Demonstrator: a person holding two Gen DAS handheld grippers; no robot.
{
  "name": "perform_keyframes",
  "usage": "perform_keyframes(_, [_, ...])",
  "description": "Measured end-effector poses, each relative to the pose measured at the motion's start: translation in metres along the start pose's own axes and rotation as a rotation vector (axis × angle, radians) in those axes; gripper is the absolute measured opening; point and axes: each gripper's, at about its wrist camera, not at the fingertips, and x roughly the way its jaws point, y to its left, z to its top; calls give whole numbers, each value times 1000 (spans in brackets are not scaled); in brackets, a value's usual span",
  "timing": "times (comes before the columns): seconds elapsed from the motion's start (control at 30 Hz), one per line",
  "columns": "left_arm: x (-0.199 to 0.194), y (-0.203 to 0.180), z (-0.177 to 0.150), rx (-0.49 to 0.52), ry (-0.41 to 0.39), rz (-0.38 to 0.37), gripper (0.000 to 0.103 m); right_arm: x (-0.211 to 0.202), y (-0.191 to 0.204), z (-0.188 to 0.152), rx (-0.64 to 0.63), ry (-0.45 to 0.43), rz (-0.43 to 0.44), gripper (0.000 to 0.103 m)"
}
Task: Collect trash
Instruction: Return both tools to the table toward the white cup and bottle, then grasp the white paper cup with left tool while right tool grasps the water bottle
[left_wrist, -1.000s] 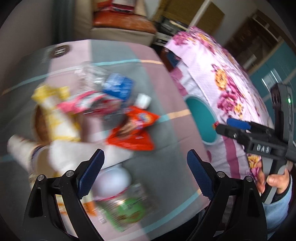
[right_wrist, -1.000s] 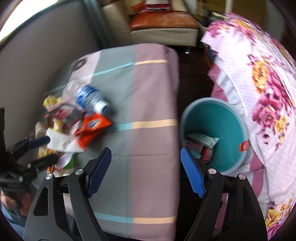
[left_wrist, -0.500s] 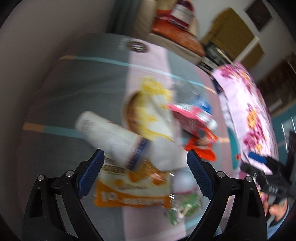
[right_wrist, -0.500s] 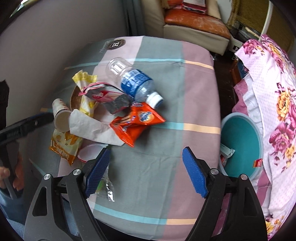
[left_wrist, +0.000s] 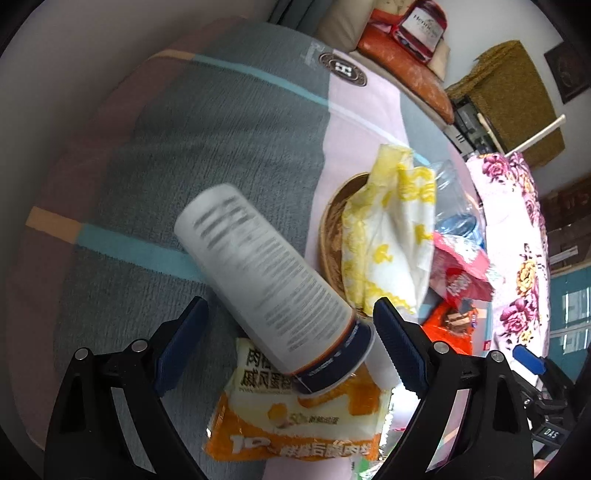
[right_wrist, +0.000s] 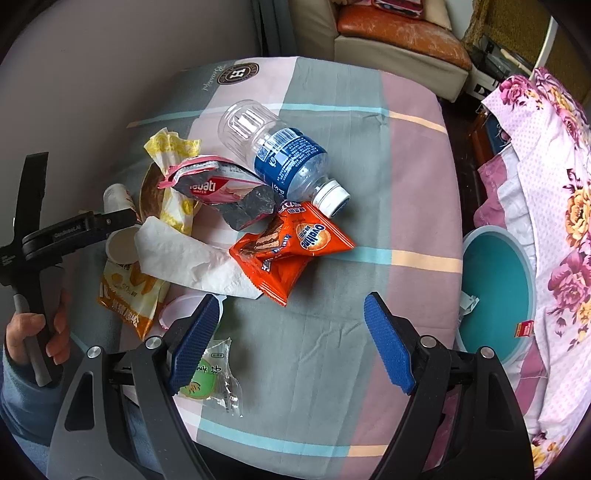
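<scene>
Left tool (left_wrist: 288, 343) open, straddling rim end of toppled white paper cup (left_wrist: 266, 280), long axis slanting toward table's far left edge; right tool (right_wrist: 291, 332) open, empty.

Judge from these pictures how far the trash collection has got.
Done: hardly anything; the teal bin shows only a scrap at its rim. In hand: nothing, though the open left gripper straddles the paper cup. Left: bottle, orange wrapper, napkin; right gripper open.

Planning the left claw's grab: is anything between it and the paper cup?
Nothing visible. The paper cup lies on its side atop an orange snack packet, its rim between the open fingers of the left claw, with no trash over it.
</scene>
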Motion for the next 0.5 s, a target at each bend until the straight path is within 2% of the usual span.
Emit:
perform_keyframes(0.2, [-8, 17, 0, 76, -26, 53, 90, 3, 3, 6, -7, 9, 0, 77])
perform_keyframes(0.33, [-12, 35, 4, 80, -25, 80, 81, 7, 7, 11, -16, 12, -1, 77])
perform_keyframes(0.5, [-13, 48, 8, 75, -23, 107, 80, 11, 9, 21, -35, 22, -17, 77])
